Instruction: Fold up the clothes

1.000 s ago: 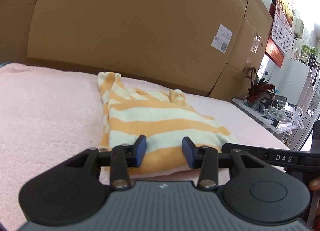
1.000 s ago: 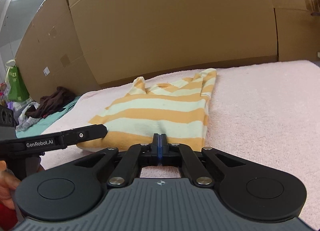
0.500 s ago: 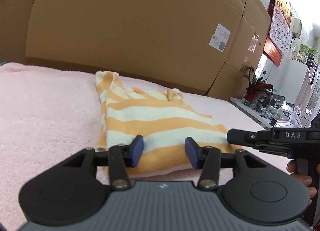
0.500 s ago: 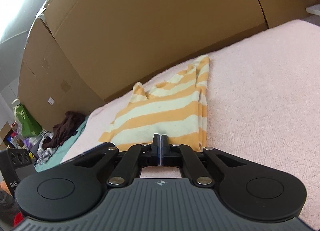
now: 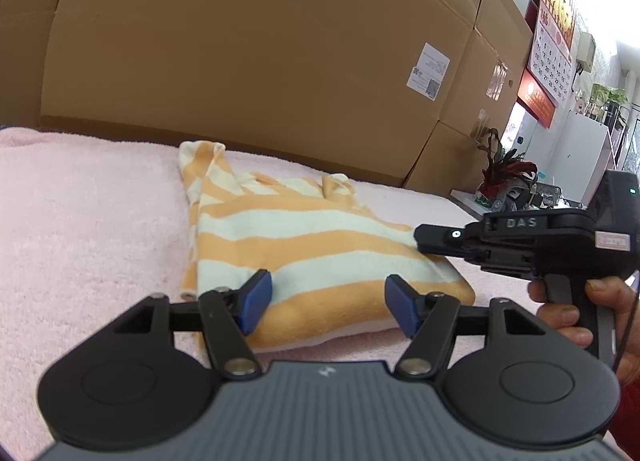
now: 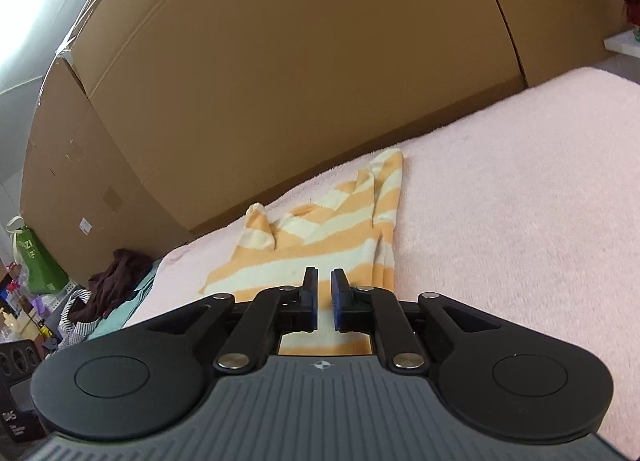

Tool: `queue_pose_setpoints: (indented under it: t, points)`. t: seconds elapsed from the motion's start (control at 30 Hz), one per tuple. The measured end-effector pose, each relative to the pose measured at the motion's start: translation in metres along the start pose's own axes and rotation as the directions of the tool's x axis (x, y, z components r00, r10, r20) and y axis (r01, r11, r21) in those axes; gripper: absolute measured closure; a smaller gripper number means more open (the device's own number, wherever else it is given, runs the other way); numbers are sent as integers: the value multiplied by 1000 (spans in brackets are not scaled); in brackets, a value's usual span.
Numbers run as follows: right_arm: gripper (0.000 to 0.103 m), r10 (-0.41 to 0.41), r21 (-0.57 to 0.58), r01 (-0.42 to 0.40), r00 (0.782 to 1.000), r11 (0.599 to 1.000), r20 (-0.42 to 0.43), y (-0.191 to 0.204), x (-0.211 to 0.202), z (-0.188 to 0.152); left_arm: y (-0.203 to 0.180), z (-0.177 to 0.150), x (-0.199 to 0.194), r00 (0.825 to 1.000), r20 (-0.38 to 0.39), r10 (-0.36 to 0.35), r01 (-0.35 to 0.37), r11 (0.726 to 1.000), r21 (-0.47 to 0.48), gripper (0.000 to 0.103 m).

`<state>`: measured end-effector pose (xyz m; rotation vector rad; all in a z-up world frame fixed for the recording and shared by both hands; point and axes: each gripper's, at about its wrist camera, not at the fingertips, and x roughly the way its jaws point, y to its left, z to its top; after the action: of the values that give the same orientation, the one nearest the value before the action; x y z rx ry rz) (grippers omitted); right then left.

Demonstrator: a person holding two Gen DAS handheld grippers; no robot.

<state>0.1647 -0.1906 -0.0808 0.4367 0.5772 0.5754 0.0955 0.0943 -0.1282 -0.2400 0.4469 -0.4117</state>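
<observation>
Big brown cardboard boxes point(image 5: 256, 61) back the pink fluffy worktop point(image 5: 88, 213). Folded orange-and-cream striped shirt point(image 5: 304, 245) lies flat there. Left hand-held gripper point(image 5: 326, 299) released, just been widening; right hand-held gripper point(image 6: 325, 299) slightly parted, grasping nothing.

Shirt point(image 5: 304, 237) on blanket point(image 5: 88, 205), boxes point(image 5: 248, 45) behind

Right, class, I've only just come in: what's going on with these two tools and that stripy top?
A person holds a tool in each hand over an orange-and-cream striped top lying partly folded on a pink fleecy cover. The left tool, jaws just widened, hovers open at the near hem, gripping nothing. The right tool, opened only a crack, also holds nothing.
</observation>
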Motion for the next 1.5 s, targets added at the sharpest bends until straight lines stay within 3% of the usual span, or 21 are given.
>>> queue_pose_setpoints:
  t: [0.07,0.1,0.2,0.53,0.7,0.83,0.93,1.03,1.27,1.5]
  points:
    - [98,-17,55,20,998,998,-66,-11,21,3,0,0,0,1000,1,-1,1,1000,-3,36]
    - [103,-3,85,9,998,996,-67,-17,24,4,1,0,-1,1000,1,-4,4,1000,-8,36]
    - [103,33,138,-23,997,990,-65,-30,30,9,2,-1,-1,1000,5,-10,11,1000,-14,36]
    - [103,76,159,-68,996,985,-45,-36,32,9,-1,-1,-6,1000,8,-6,6,1000,-9,35]
    - [103,75,157,-67,996,985,-44,-37,33,10,15,22,-12,999,40,-32,37,994,-107,36]
    - [103,38,98,-33,998,995,-50,-27,33,11,25,42,2,999,23,34,-32,996,-88,35]
    - [103,44,108,-39,998,993,-49,-30,33,11,33,42,23,991,-71,117,-124,987,-102,34]
    - [103,54,123,-48,997,991,-48,-33,32,10,42,35,28,990,-88,112,-124,982,-140,34]
    - [103,62,134,-55,997,990,-49,-34,32,10,64,72,39,987,-34,155,-157,985,-76,24]
    - [103,76,158,-68,996,985,-47,-38,32,8,85,107,98,977,-97,190,-184,980,70,27]
